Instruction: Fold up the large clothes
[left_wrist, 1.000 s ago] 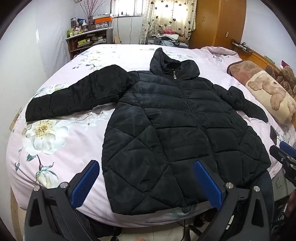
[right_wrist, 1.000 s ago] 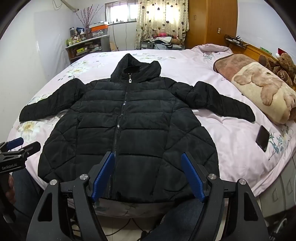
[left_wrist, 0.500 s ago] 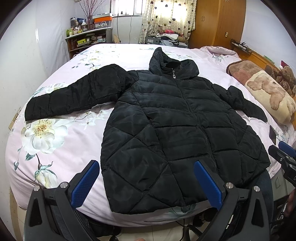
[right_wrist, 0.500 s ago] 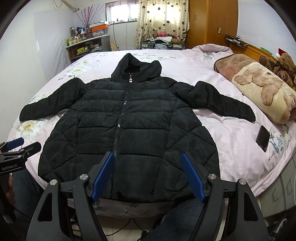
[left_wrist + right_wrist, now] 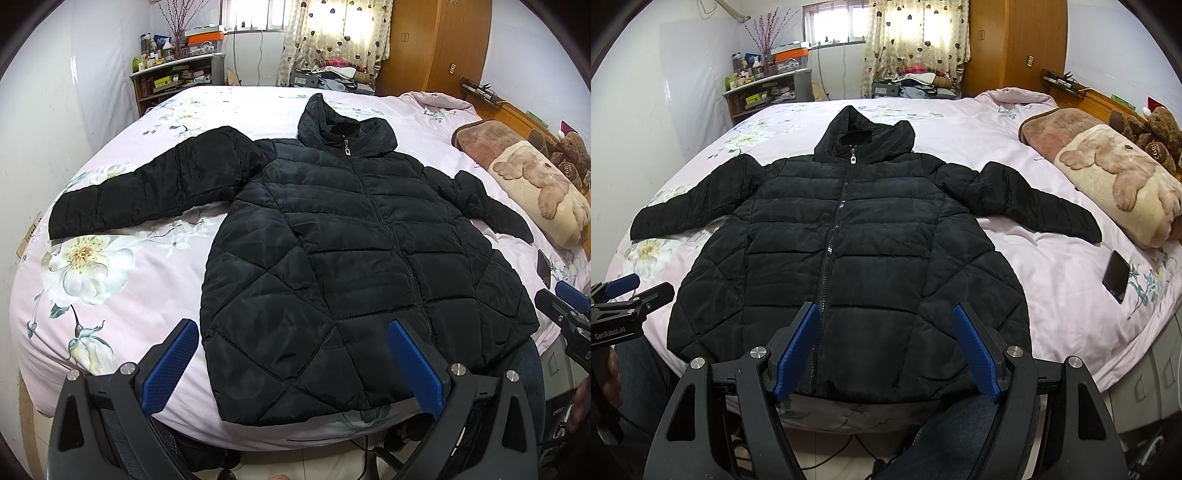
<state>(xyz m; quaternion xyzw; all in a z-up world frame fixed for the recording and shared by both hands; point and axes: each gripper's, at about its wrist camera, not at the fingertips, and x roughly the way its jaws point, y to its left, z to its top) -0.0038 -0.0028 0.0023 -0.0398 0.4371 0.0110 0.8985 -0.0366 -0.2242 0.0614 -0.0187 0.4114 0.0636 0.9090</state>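
Observation:
A black quilted hooded jacket (image 5: 347, 258) (image 5: 857, 243) lies flat and zipped on the pink floral bed (image 5: 122, 280), hood away from me, both sleeves spread outward. My left gripper (image 5: 291, 332) hovers open over the jacket's lower left hem, nothing between its blue pads. My right gripper (image 5: 884, 317) is open above the bottom hem beside the zipper, also holding nothing. The right gripper also shows at the right edge of the left wrist view (image 5: 565, 306), and the left gripper shows at the left edge of the right wrist view (image 5: 624, 291).
A black phone (image 5: 1116, 276) lies on the bed right of the jacket. A bear-print blanket (image 5: 1123, 181) and a teddy bear (image 5: 1160, 129) sit at the far right. A shelf (image 5: 177, 81) and a wardrobe (image 5: 436, 44) stand behind the bed. The person's jeans (image 5: 945, 435) show below the edge.
Both views have shifted very slightly; the grippers stay open and the jacket lies as before.

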